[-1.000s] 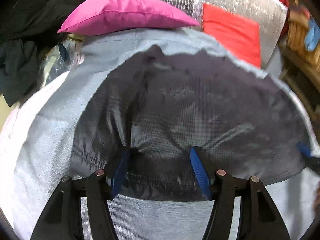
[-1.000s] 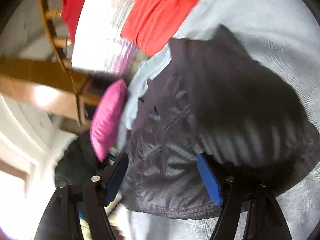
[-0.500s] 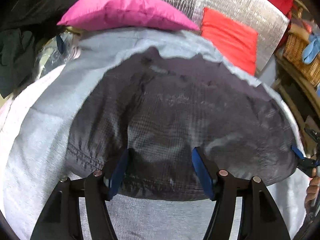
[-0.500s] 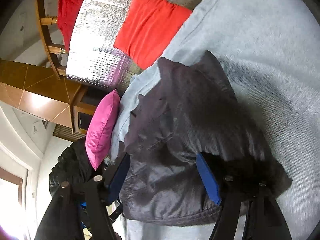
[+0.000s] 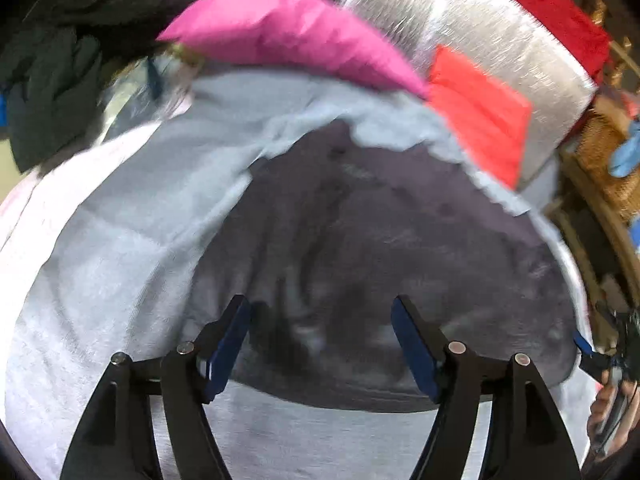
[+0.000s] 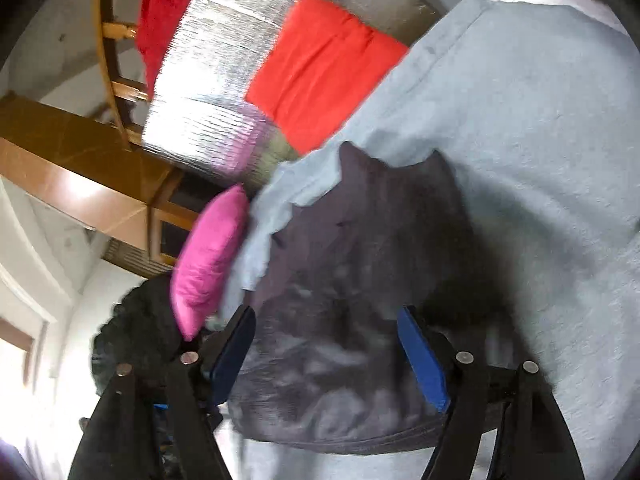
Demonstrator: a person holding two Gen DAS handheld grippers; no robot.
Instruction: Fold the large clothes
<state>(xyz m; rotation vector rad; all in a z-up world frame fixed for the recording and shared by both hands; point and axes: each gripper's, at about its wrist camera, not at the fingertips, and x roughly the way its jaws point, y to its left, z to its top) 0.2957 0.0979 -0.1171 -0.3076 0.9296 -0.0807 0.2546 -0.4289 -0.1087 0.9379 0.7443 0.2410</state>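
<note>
A dark grey garment (image 5: 392,248) lies spread flat on the light grey sheet (image 5: 120,264) of a bed. My left gripper (image 5: 320,308) hovers over the garment's near hem with its jaws opening; cloth lies below the blue pads (image 5: 416,344) and is not pinched. In the right wrist view the same garment (image 6: 360,280) runs away from my right gripper (image 6: 325,316), whose jaws are also opening above the near edge, with nothing pressed between them. A blue fingertip (image 5: 582,345) of the right gripper shows at the garment's right corner in the left wrist view, with a hand (image 5: 604,412) behind it.
A pink pillow (image 5: 288,28) and a red cushion (image 5: 480,108) sit at the head of the bed, against a silver foil mat (image 5: 500,32). Dark clothes (image 5: 48,80) are piled at the far left. A wicker basket (image 5: 604,152) stands on the right.
Both grippers' jaws have spread a little wider. The left wrist view has rolled and shifted sideways, and the right gripper has lifted slightly. The garment stays flat on the sheet.
</note>
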